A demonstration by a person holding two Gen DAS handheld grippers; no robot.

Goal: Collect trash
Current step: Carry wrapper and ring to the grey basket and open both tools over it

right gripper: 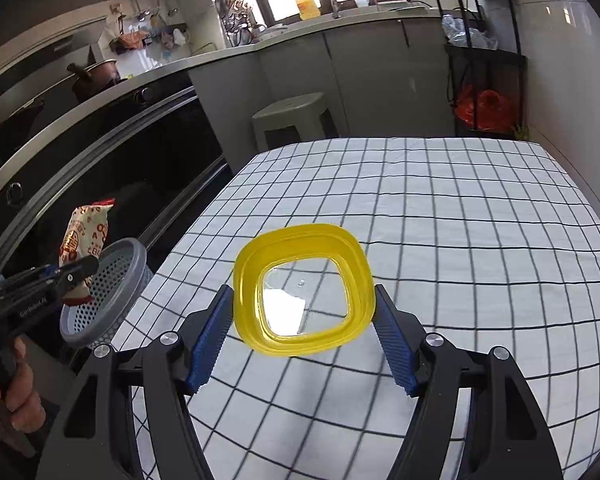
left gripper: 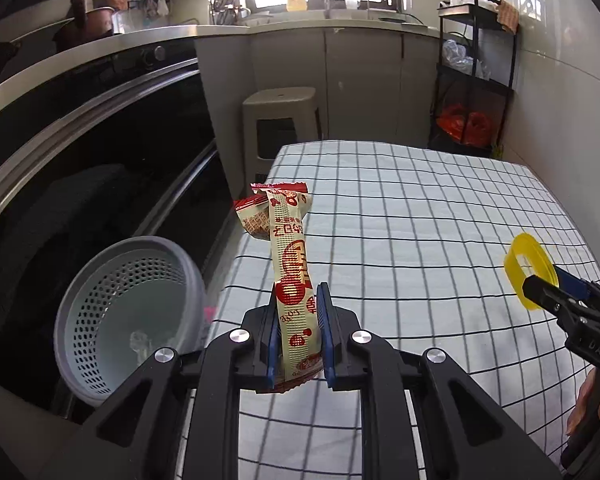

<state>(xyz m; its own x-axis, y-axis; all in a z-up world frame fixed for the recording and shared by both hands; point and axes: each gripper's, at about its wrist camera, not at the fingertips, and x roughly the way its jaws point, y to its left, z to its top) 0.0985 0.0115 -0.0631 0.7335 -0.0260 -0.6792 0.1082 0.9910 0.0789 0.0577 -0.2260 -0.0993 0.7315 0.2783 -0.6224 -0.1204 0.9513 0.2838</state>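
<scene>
My left gripper (left gripper: 298, 300) is shut on a cream and red snack wrapper (left gripper: 290, 264), which stands upright between the blue pads above the table's left edge. The same wrapper (right gripper: 85, 236) shows at the left in the right wrist view, just in front of a grey perforated bin (right gripper: 108, 292). That grey bin (left gripper: 128, 320) stands off the table's left side, lower left of the wrapper, with something clear at its bottom. My right gripper (right gripper: 303, 300) is shut on a yellow square lid with a clear window (right gripper: 304, 236), held above the checked tablecloth (right gripper: 440, 220). The lid (left gripper: 526, 260) also appears at the right in the left wrist view.
A black oven front (left gripper: 100, 152) and a counter run along the left. A beige plastic stool (left gripper: 284, 120) stands beyond the table's far edge. A black metal rack (left gripper: 472, 80) with red bags stands by the right wall. A person's hand (right gripper: 8, 400) grips the left tool.
</scene>
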